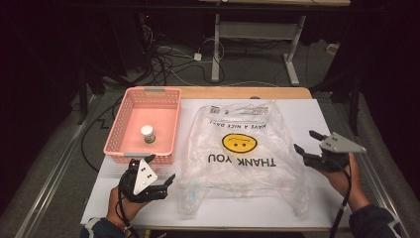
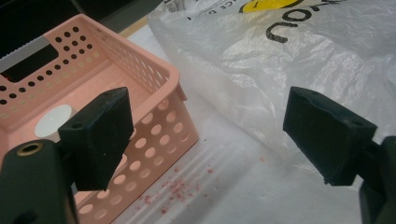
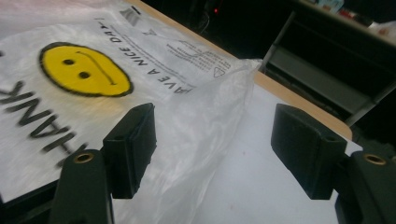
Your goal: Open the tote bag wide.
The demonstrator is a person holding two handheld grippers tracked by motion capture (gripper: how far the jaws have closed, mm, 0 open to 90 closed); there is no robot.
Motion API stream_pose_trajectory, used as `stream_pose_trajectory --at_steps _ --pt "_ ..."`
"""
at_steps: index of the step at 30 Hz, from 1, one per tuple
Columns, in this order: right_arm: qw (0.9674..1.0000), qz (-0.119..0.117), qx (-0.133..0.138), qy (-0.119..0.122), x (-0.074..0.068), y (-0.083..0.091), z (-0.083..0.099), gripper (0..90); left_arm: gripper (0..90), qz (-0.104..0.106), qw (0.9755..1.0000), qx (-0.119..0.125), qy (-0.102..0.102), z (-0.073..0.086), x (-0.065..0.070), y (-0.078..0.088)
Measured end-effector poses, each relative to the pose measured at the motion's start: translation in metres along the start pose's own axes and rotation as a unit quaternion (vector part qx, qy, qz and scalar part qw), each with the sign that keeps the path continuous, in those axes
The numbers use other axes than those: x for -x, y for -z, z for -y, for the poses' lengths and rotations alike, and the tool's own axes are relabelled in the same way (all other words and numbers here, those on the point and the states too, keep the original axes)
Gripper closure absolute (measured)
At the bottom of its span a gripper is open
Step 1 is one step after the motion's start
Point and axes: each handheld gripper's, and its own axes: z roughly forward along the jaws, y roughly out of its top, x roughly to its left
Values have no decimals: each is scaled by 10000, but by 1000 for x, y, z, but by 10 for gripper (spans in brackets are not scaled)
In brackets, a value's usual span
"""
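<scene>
Lying flat: bag (image 1: pixel 242 148), clear plastic with yellow smiley and "THANK YOU" print, spread mid-table on white sheet (image 1: pixel 302 114), handles toward the near edge.
Bag vs left gripper (image 1: pixel 159 171): just right of the jaws, not touching; jaws spread wide, holding nothing.
Bag vs right gripper (image 1: pixel 307 141): bag's right edge just beside the jaws, below and left of them in the right gripper view; jaws spread wide, empty.
Basket (image 1: pixel 119 130): pink, perforated, left of bag, near corner close to left gripper.
Basket contents: one small white-capped jar (image 1: pixel 147 133), upright, near the middle.
Crumbs (image 2: pixel 180 189): pinkish specks on sheet beside basket corner.
</scene>
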Motion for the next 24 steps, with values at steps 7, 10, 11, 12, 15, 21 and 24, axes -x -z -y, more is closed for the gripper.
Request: stream_pose_trajectory --at_steps 7,10,11,12,15,21,24 --pt "9981 -5 -523 -322 32 -74 -23 330 153 27 10000 -25 -52 0 1 -3" --pt "9953 -64 -842 -469 41 -101 -29 337 153 29 10000 -45 -74 1 1 -2" --pt "9945 -16 -914 -514 43 -109 -30 342 153 20 10000 -27 -50 2 1 -2" --pt "9935 -42 -976 -576 45 -116 -31 342 153 3 10000 -23 -58 2 0 -2" --pt "9914 -46 -1108 -691 48 -134 -33 342 163 -124 9998 -35 -148 2 0 -1" --pt "9851 43 -1532 -780 46 -166 -26 397 164 -232 9997 0 -18 4 -5 2" --pt "9816 -152 -1699 -858 46 -176 -20 562 166 -246 9997 53 -67 5 -3 4"
